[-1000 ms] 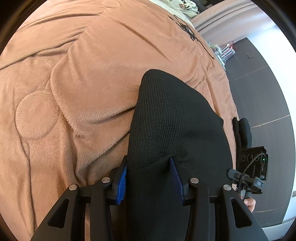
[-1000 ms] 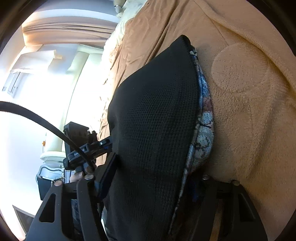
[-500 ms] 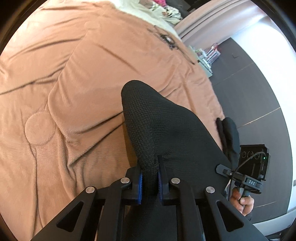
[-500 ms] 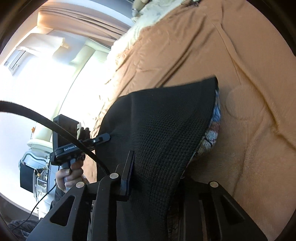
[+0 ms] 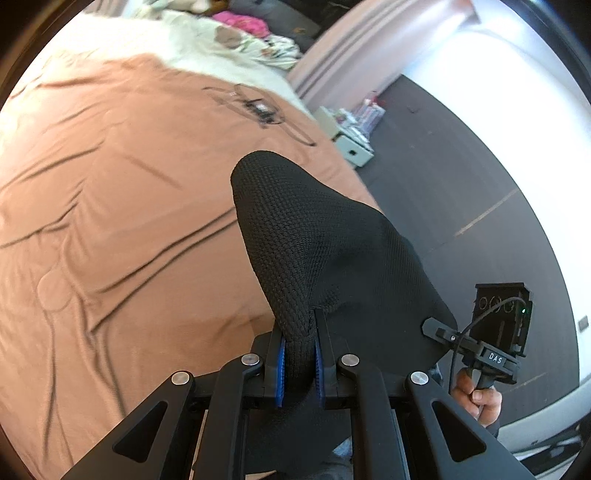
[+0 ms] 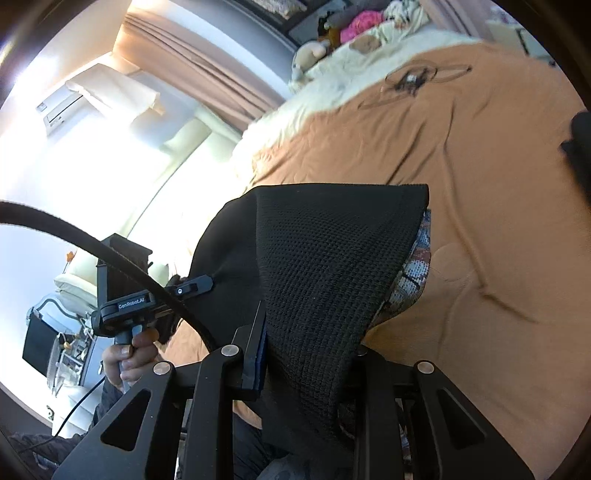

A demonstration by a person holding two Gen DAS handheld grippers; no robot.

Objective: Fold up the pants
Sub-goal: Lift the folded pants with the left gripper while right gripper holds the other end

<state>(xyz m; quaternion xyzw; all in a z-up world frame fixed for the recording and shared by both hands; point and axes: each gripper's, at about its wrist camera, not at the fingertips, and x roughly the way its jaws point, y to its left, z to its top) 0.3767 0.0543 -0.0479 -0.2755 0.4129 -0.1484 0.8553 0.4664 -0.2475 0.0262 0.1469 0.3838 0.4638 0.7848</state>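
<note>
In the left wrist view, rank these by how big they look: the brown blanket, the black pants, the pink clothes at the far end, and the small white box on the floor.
1. brown blanket
2. black pants, though being nearest the camera enlarges them
3. and 4. pink clothes and small white box: both look alike in size, far off and blurred, so no ranking.

brown blanket (image 5: 122,206) | white bedding (image 5: 207,48) at its far end | dark floor (image 5: 461,184) | curtain (image 6: 207,70)
</note>
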